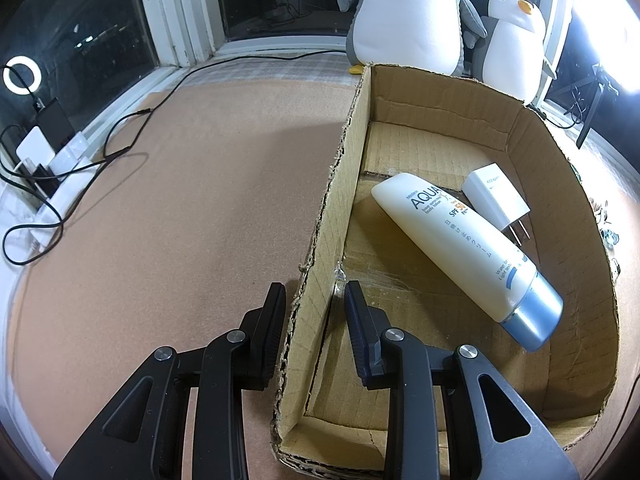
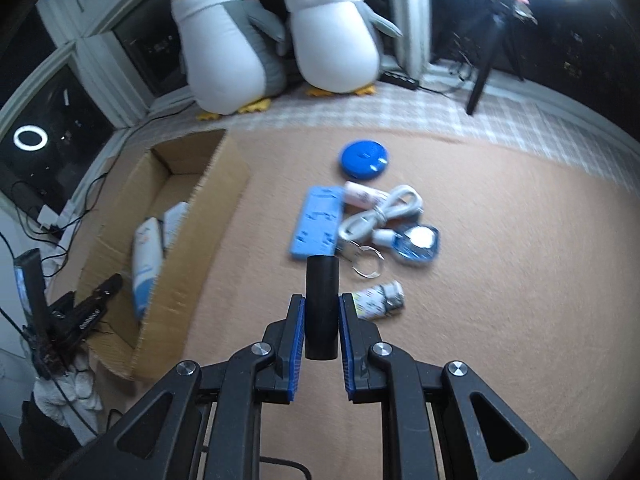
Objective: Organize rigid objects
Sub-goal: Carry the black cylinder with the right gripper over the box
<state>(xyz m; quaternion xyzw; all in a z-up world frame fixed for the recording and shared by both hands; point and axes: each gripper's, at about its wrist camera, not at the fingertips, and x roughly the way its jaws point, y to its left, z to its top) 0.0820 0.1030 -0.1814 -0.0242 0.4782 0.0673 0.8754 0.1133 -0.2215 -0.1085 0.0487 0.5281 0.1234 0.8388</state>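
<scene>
My left gripper [image 1: 314,300] is shut on the left wall of a shallow cardboard box [image 1: 340,184], one finger outside and one inside. In the box lie a white sunscreen tube with a blue cap [image 1: 464,252] and a white plug adapter [image 1: 496,200]. My right gripper [image 2: 322,310] is shut on a black cylinder [image 2: 322,304] and holds it above the tan mat. The box [image 2: 212,216] stands to its left. Ahead lie a blue flat block [image 2: 318,222], a blue round disc [image 2: 364,160], a white cable [image 2: 380,214], a small pink tube [image 2: 362,196], a key ring [image 2: 368,266] and a small patterned tube [image 2: 380,300].
Two plush penguins [image 2: 224,40] stand at the back by the window. Black cables [image 1: 120,136] and chargers [image 1: 44,160] lie at the left edge of the mat. A tripod leg [image 2: 480,84] stands at the back right. A blue-rimmed clear case [image 2: 418,246] lies near the cable.
</scene>
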